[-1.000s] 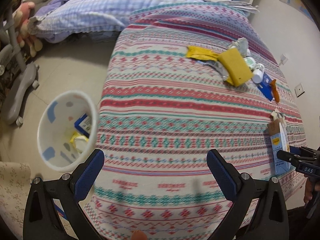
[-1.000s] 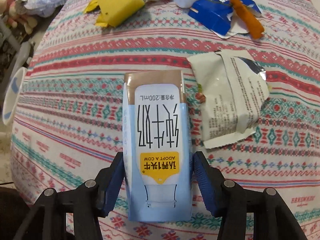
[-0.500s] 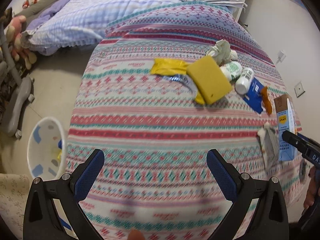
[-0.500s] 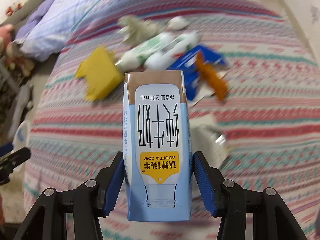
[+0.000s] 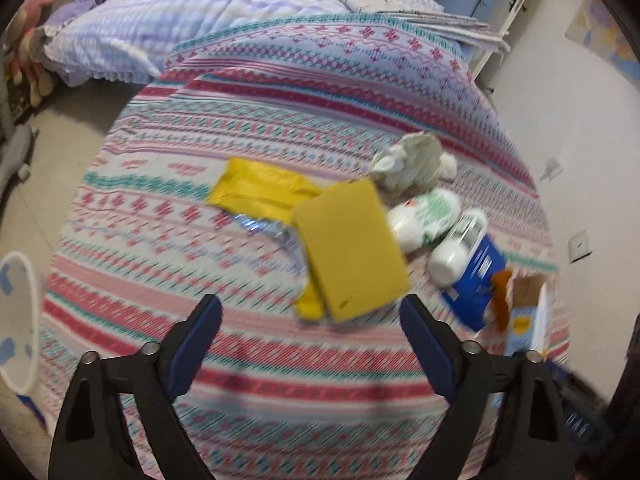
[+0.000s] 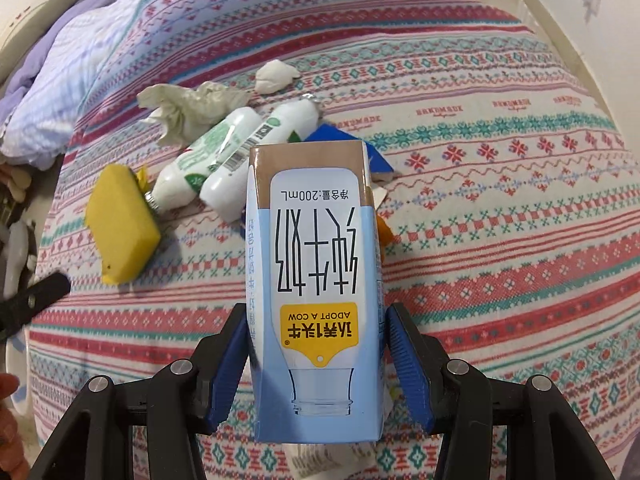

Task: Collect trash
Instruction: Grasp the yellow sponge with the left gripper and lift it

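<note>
My right gripper [image 6: 316, 344] is shut on a light-blue milk carton [image 6: 316, 280], held above the bed; the carton also shows in the left wrist view [image 5: 528, 320]. My left gripper [image 5: 310, 334] is open and empty, just short of a yellow sponge [image 5: 350, 250]. A yellow wrapper [image 5: 256, 192] lies under the sponge. Beside it lie crumpled tissue [image 5: 408, 160], two white bottles [image 5: 428, 218] [image 5: 456, 248], a blue pack [image 5: 478, 280] and an orange piece [image 5: 500, 296]. The sponge [image 6: 120, 228], the bottles [image 6: 208, 156] and the tissue [image 6: 192, 108] also show in the right wrist view.
The trash lies on a bed with a patterned blanket [image 5: 280, 92]. A white bin [image 5: 18, 312] stands on the floor at the bed's left. A lilac quilt [image 5: 192, 12] lies at the far left. A wall [image 5: 580, 140] runs along the right.
My left gripper has swung from the bin toward the yellow sponge and closed in on it. My right gripper has lifted the carton off the bed, away from the white wrapper.
</note>
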### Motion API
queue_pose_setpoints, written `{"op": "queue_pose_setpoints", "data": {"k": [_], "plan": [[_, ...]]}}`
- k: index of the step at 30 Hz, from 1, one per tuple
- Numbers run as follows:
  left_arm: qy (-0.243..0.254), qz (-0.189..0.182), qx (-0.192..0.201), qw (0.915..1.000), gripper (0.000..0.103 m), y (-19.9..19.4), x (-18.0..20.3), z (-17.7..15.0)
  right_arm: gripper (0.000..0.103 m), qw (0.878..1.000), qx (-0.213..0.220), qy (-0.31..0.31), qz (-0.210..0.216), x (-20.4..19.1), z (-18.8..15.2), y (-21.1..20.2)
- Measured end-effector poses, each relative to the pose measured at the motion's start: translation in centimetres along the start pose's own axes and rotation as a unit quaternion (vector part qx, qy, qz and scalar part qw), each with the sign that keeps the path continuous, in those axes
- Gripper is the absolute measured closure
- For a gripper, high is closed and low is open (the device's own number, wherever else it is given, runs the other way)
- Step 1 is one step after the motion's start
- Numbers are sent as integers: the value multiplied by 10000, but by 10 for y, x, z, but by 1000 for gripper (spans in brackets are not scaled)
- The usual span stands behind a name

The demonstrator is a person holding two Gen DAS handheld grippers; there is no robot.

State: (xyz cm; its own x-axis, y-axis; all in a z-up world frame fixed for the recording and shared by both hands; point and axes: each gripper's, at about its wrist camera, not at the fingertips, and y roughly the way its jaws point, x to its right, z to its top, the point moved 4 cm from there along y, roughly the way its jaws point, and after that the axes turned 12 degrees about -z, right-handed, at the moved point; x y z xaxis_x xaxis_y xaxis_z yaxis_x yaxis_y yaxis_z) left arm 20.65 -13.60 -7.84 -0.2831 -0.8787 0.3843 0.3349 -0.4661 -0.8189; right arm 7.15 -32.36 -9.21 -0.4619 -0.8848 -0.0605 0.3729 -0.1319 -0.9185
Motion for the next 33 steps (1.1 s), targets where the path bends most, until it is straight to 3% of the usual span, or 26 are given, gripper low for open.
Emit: {"op": "queue_pose_setpoints", "data": {"k": [11,15,18,22,28,33], "plan": [[-407,-117,61,9991,19,37,-4,29,44,9999,-83,126,-11,7,8,11],[-412,44,56,9991,31,43,-5,32,44,9998,-103,171,-39,14,10,13],[-467,14,-11,9989,54,47,-6,30,44,9997,-119,180,-60,16,10,14],[-308,28,41,9995,69,39,0,29,44,9997,-128,171,-87,18,9,13],[-93,-166,73,9998,83,17,8,24,44,9998,-65,183,-110,19,7,4],[115,-380,106,9992,86,-7,17,16,44,9999,29,92,-101,13,3,-8]]}}
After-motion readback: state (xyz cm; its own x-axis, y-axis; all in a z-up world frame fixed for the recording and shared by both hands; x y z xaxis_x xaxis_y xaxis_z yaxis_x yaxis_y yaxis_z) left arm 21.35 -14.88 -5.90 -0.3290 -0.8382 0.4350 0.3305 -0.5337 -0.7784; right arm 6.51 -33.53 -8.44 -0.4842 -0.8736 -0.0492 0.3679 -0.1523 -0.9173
